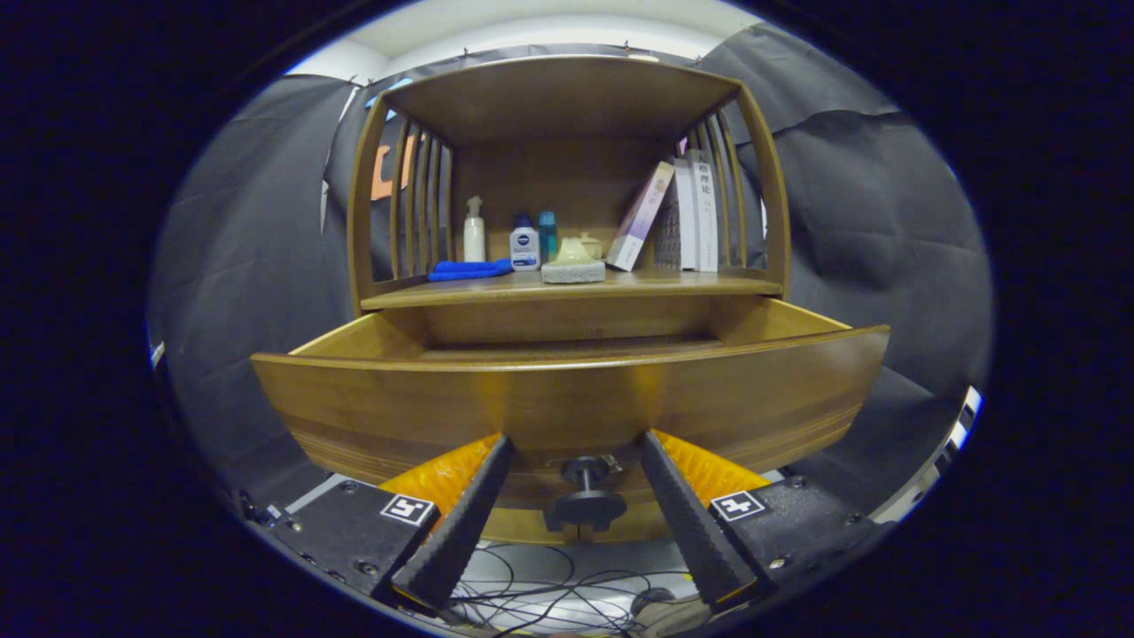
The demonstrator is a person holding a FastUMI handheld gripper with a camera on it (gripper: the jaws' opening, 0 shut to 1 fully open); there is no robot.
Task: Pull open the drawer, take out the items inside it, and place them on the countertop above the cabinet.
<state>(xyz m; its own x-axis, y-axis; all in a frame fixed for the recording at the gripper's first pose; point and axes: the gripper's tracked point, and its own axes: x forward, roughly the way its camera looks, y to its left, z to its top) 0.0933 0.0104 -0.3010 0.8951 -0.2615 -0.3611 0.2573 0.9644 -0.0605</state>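
Wooden and brown, the wide cabinet drawer (567, 399) is seen pulled out toward the claw (576, 452), its long axis lying crosswise to the fingers (461, 523) and its small dark round knob (585, 503) set between them, untouched, with the claw held open. The drawer's inside is hidden behind its tall front panel, so its contents cannot be made out. On the wooden worktop (691, 283) above, a folded blue cloth (469, 269), a white pump bottle (474, 232), a white bottle with a blue cap (524, 243), a pale green teapot-like piece on a grey block (572, 262) and leaning books (682, 217) are ranged, and tangled cables (540, 594) lie on the floor below.
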